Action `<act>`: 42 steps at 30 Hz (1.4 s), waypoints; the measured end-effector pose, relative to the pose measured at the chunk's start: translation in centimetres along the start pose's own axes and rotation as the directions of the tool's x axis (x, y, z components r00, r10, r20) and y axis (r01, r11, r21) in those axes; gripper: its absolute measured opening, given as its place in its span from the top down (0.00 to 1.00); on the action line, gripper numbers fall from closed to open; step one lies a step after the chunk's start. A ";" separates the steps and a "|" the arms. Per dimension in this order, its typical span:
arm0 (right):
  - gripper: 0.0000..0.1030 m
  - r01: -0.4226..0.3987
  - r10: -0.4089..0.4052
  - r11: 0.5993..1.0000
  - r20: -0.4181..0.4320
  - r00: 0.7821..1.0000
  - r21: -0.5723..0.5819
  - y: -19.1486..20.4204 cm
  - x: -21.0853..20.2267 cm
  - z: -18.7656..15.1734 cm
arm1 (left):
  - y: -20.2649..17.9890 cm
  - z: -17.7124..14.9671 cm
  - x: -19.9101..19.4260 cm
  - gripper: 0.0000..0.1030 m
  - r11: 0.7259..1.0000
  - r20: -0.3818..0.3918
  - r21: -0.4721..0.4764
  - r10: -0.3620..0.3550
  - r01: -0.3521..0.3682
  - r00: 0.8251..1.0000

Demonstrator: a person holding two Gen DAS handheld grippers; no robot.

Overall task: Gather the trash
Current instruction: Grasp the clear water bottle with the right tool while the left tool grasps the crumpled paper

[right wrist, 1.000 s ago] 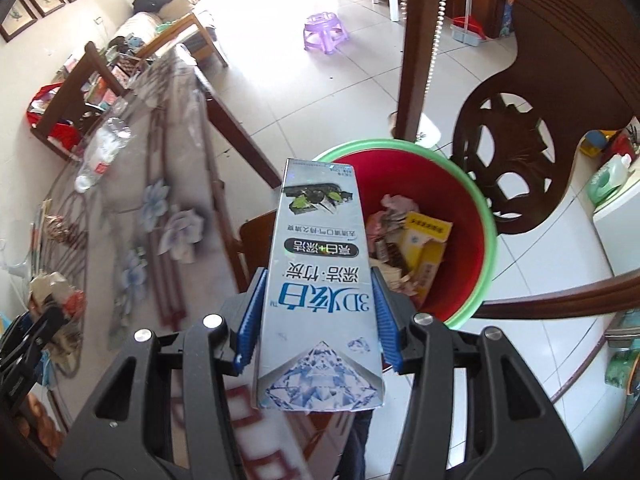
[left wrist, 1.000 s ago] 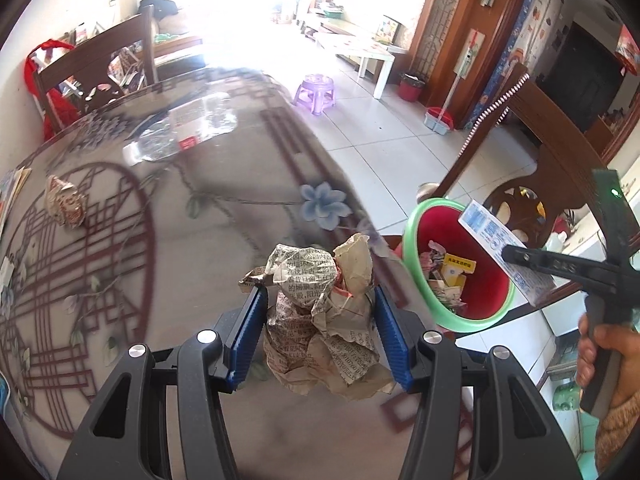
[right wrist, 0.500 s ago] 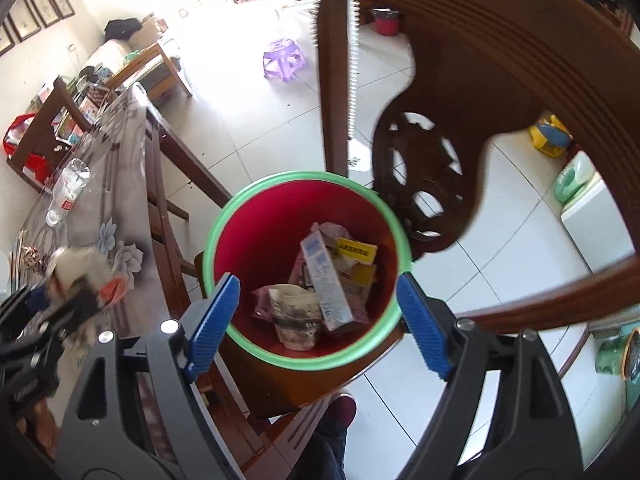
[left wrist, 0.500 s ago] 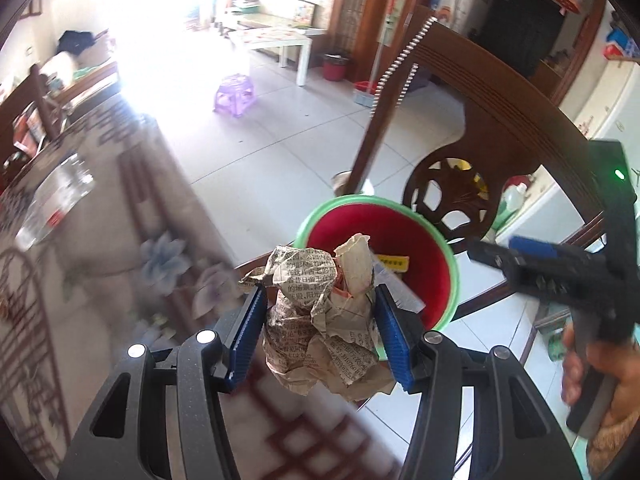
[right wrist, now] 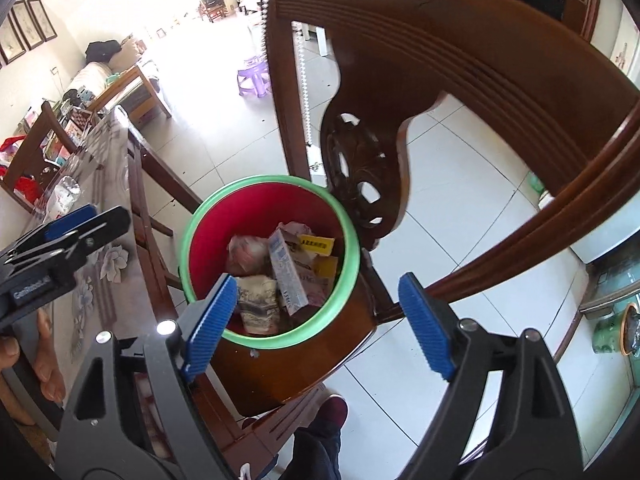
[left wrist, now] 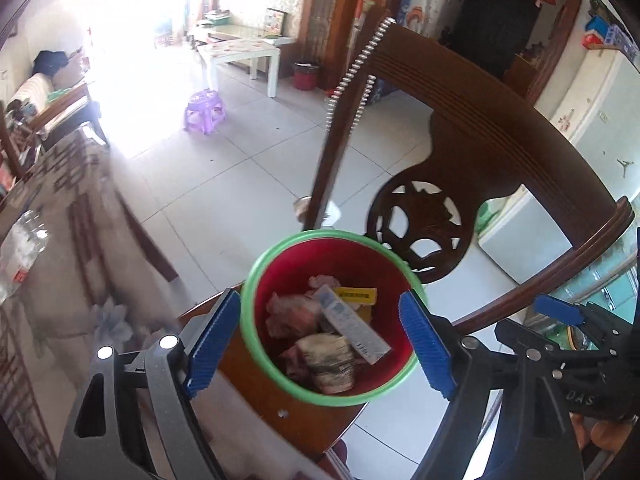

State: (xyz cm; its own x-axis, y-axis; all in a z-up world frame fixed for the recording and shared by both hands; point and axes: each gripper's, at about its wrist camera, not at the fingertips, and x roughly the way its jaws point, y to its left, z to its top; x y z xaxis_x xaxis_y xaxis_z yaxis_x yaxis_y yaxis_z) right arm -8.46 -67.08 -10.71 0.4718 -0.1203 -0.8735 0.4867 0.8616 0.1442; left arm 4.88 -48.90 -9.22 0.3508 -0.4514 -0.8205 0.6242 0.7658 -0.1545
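Left wrist view: the left claw (left wrist: 320, 342) is spread wide and empty above the red bin (left wrist: 256, 300), which stands on a wooden chair seat (left wrist: 276, 408) beside the table's edge (left wrist: 132, 224). Crumpled newspaper (left wrist: 328, 364) and a white carton (left wrist: 352, 330) lie inside.

Right wrist view: the right claw (right wrist: 316, 322) is likewise spread, empty, over the bin (right wrist: 208, 232). The carton (right wrist: 286, 270) leans among paper trash; the left claw (right wrist: 64, 236) shows at the left.

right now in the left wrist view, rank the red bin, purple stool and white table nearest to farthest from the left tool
1. Red bin, just ahead of the left tool, which is open over it.
2. Purple stool, out on the tiled floor, up and left.
3. White table, beyond the stool, near the back wall.
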 end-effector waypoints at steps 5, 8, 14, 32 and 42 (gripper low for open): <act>0.21 -0.051 0.051 0.997 -0.012 0.999 -0.057 4.2 0.9 0.2 | 6.3 -2.6 -3.8 0.23 0.989 0.011 -0.123 0.089 -0.087 0.996; 0.19 -0.082 0.081 0.992 -0.013 0.997 -0.093 7.7 1.3 0.2 | 11.0 -4.5 -6.0 0.23 0.965 0.020 -0.204 0.172 -0.165 0.985; 0.18 -0.132 0.127 0.972 -0.041 0.991 -0.194 16.1 2.0 -1.1 | 25.4 -9.9 -11.7 0.22 0.801 -0.022 -0.477 0.400 -0.361 0.916; 0.05 -0.277 0.224 0.707 -0.166 0.960 -0.651 41.6 4.2 3.3 | 48.4 -12.6 -10.2 0.20 0.612 -0.114 -0.705 0.400 -0.357 0.910; 0.05 -0.269 0.021 0.233 -0.271 0.962 -0.935 55.1 11.9 6.4 | 50.8 -14.1 -7.8 0.20 0.562 -0.092 -0.781 0.330 -0.273 0.940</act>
State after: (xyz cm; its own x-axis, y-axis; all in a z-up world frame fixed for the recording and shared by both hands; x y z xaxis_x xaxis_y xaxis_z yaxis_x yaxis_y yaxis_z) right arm 28.71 -24.17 -10.19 0.2645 0.0358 -0.9637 -0.7004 0.6940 -0.1665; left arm 24.01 0.04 -18.46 0.4713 -0.1298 -0.8724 -0.2904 0.9111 -0.2924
